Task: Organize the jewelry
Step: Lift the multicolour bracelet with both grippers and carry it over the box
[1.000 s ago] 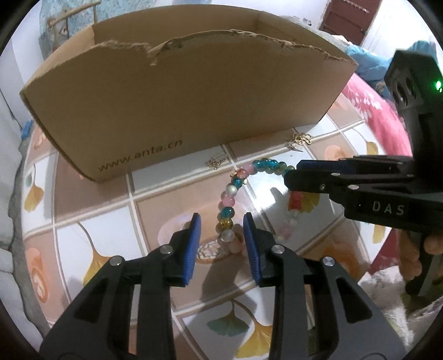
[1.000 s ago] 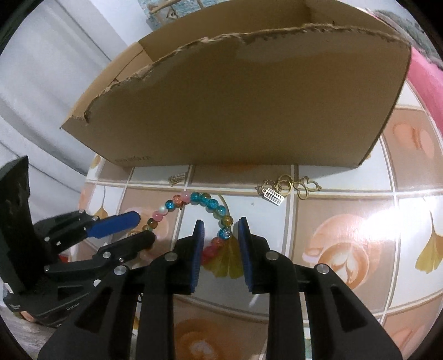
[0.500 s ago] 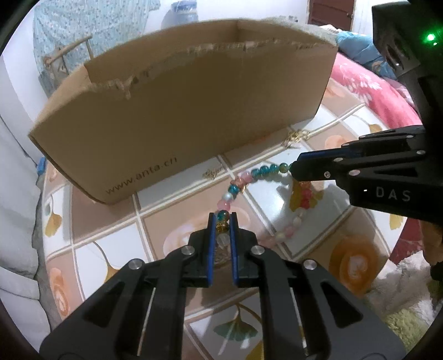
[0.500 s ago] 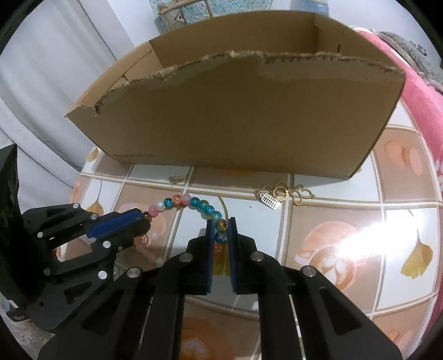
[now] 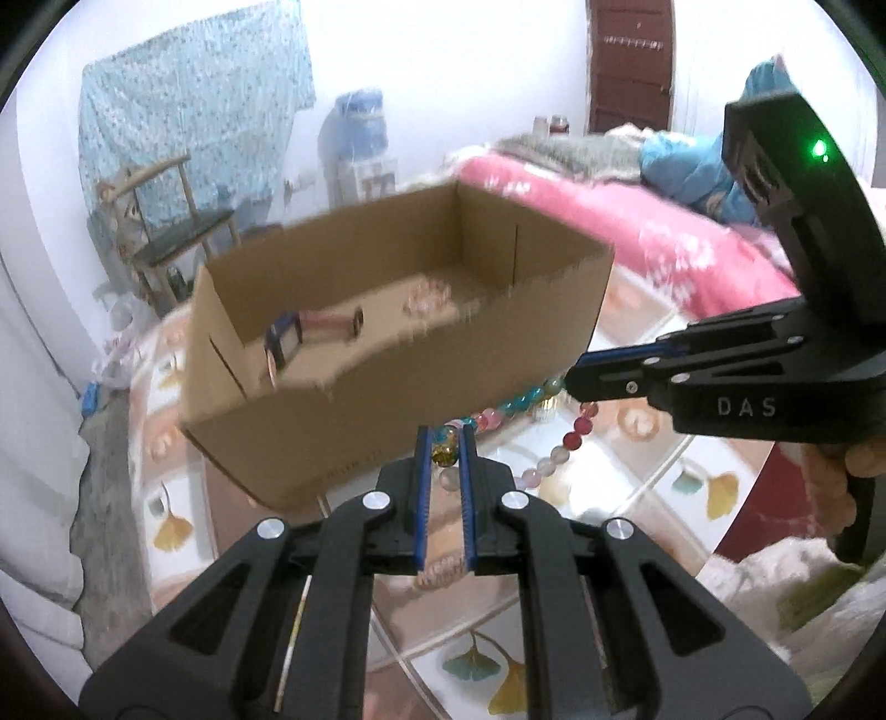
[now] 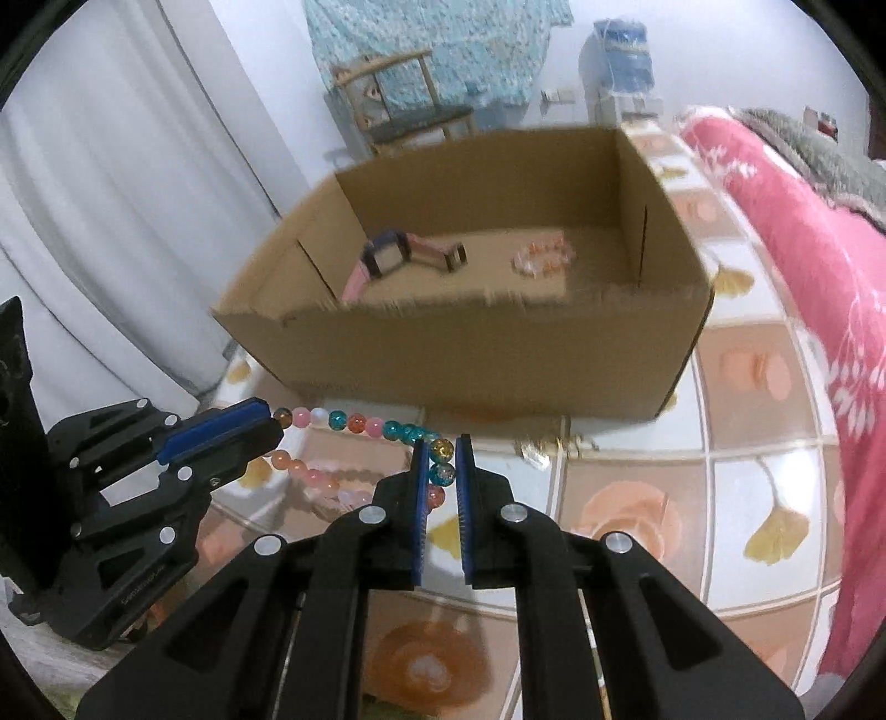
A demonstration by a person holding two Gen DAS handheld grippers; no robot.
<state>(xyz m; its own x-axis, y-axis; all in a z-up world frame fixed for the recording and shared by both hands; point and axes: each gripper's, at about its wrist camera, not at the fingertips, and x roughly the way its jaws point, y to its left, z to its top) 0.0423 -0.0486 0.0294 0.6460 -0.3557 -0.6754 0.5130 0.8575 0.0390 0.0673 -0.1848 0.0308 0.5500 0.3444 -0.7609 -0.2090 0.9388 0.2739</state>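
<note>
A beaded necklace [image 5: 501,412] of teal, pink, red and amber beads hangs between my two grippers, lifted above the tiled table. My left gripper [image 5: 446,440] is shut on one part of it and also shows in the right wrist view [image 6: 260,423]. My right gripper [image 6: 441,451] is shut on another part of the necklace [image 6: 354,422] and shows at the right of the left wrist view [image 5: 576,376]. Behind stands an open cardboard box [image 6: 470,343], also in the left wrist view [image 5: 387,387]. It holds a pink watch [image 6: 404,257] and a pale bead bracelet [image 6: 542,257].
A small gold charm [image 6: 534,448] lies on the tiled table [image 6: 747,471] in front of the box. A pink bedspread [image 6: 803,249] runs along the right. A wooden chair [image 6: 410,99] and a water dispenser [image 6: 620,50] stand behind the box.
Both grippers closed on the necklace and lifted it off the table. They rose, so the box's inside now shows from above.
</note>
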